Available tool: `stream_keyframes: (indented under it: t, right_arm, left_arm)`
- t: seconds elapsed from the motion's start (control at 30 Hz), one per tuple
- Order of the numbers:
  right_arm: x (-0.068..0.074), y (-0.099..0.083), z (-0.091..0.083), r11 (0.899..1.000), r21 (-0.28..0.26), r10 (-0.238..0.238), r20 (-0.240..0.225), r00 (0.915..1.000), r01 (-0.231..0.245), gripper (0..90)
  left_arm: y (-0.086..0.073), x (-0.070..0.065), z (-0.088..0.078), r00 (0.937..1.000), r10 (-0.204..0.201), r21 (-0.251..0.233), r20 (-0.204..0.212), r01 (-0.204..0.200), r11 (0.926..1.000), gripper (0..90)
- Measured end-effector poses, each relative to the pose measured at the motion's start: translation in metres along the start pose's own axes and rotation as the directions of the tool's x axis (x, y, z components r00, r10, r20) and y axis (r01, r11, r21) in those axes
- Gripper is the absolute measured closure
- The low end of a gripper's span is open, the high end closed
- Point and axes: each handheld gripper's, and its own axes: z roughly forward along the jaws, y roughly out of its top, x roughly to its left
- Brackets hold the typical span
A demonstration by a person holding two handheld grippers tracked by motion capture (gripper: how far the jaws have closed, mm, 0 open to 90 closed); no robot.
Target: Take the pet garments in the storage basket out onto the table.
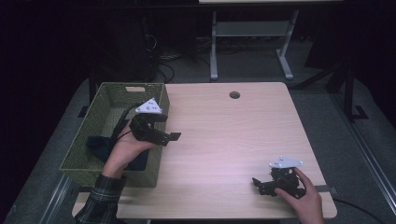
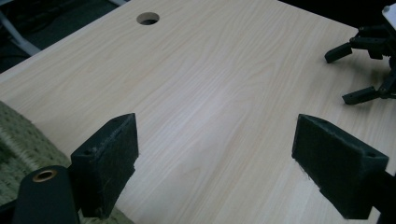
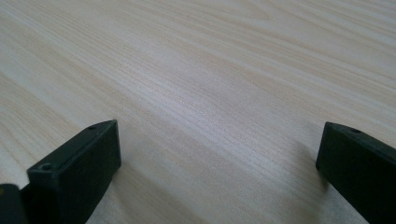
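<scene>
The table (image 1: 224, 135) under both claws is pale wood-grain board, smooth with a soft satin sheen and fine straight grain. The left gripper (image 2: 215, 163) has matt black plastic jaws faced with slightly fuzzy, coarse pads; a brass-coloured metal insert sits in the arm behind its left jaw. The right gripper (image 3: 219, 172) carries the same dull black plastic. Behind the left claw, the basket (image 1: 105, 100) is woven olive-green fibre, rough and matt, and inside it lies a dark, dull cloth (image 1: 95, 142).
</scene>
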Motion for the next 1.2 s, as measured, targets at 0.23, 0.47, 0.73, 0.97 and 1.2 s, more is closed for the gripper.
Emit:
stream_keyframes:
  t: [0.23, 0.47, 0.73, 0.97, 1.2]
  right_arm:
    - [0.000, 0.000, 0.000, 1.000, 0.000, 0.001, 0.000, 1.0000, -0.001, 0.0]
    - [0.000, 0.000, 0.000, 1.000, 0.000, 0.001, 0.000, 1.0000, -0.001, 0.0]
    - [0.000, 0.000, 0.000, 1.000, 0.001, 0.001, 0.000, 1.0000, -0.001, 0.0]
    - [0.000, 0.000, 0.000, 1.000, 0.000, 0.004, 0.000, 1.0000, -0.004, 0.0]
    - [0.000, 0.000, 0.000, 1.000, 0.000, 0.004, 0.000, 1.0000, -0.004, 0.0]
  left_arm:
    - [-0.005, 0.010, -0.011, 0.9995, -0.020, -0.001, -0.023, 0.020, 0.9998, 14.1]
    - [-0.011, 0.019, -0.022, 0.9979, -0.039, -0.004, -0.053, 0.038, 0.9993, 14.3]
    - [-0.018, 0.031, -0.037, 0.9936, -0.064, -0.013, -0.093, 0.063, 0.9979, 14.5]
    - [-0.026, 0.040, -0.044, 0.9889, -0.084, -0.003, -0.122, 0.085, 0.9964, 14.7]
    - [-0.036, 0.051, -0.052, 0.9824, -0.104, 0.006, -0.155, 0.106, 0.9943, 15.0]
